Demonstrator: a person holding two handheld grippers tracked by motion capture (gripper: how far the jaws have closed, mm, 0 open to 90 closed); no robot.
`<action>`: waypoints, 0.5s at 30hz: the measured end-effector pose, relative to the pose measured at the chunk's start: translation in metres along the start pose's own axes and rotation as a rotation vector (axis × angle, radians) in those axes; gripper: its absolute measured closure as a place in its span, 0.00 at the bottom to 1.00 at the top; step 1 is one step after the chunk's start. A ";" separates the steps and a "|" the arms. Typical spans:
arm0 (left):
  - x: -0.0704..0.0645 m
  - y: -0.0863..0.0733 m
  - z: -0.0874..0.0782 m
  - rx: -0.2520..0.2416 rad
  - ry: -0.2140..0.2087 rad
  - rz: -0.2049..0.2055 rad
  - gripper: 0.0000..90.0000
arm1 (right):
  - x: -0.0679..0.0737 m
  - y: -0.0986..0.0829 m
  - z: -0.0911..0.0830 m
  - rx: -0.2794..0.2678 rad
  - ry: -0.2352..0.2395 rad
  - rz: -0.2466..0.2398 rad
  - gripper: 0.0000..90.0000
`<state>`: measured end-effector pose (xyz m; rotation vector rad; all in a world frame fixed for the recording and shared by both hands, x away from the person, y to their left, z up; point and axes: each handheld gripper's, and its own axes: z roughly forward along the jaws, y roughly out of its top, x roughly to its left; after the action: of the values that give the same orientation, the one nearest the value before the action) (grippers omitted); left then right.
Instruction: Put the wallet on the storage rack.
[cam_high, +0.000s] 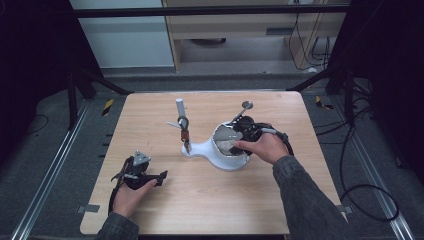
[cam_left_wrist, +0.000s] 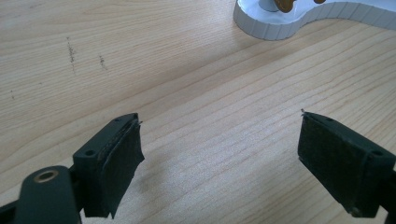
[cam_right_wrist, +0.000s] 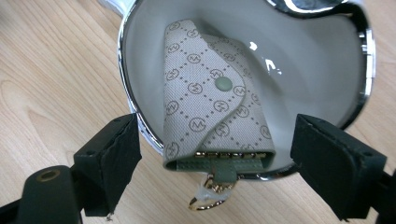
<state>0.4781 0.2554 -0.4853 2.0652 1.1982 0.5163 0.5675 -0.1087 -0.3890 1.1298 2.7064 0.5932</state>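
Looking down your right gripper (cam_right_wrist: 212, 172), jaws wide apart: key pouch (cam_right_wrist: 210, 112) lies dead ahead in the white bowl (cam_right_wrist: 299, 70), long axis pointing back between them.

Left gripper (cam_high: 145, 176) rests spread too, farther off.

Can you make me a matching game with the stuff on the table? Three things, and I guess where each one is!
Things:
1. key pouch
2. left hand-held gripper
3. white stand

Places or states:
A. open, over bare wood
B. lying in the white bowl, one end over the rim
C. in the middle of the table, with a post sticking up

Pairs: 1-B, 2-A, 3-C
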 end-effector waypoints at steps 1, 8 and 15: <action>0.000 0.000 0.000 0.001 -0.001 0.000 0.15 | -0.001 -0.001 -0.002 -0.011 0.003 -0.006 0.18; 0.000 0.000 0.001 0.002 0.001 -0.002 0.14 | -0.005 -0.007 -0.013 -0.045 -0.015 -0.004 0.17; 0.000 -0.001 0.002 0.015 -0.002 -0.003 0.11 | -0.010 -0.016 -0.028 -0.100 -0.026 0.010 0.15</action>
<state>0.4790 0.2553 -0.4875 2.0753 1.2075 0.5047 0.5562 -0.1341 -0.3697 1.1185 2.6186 0.7020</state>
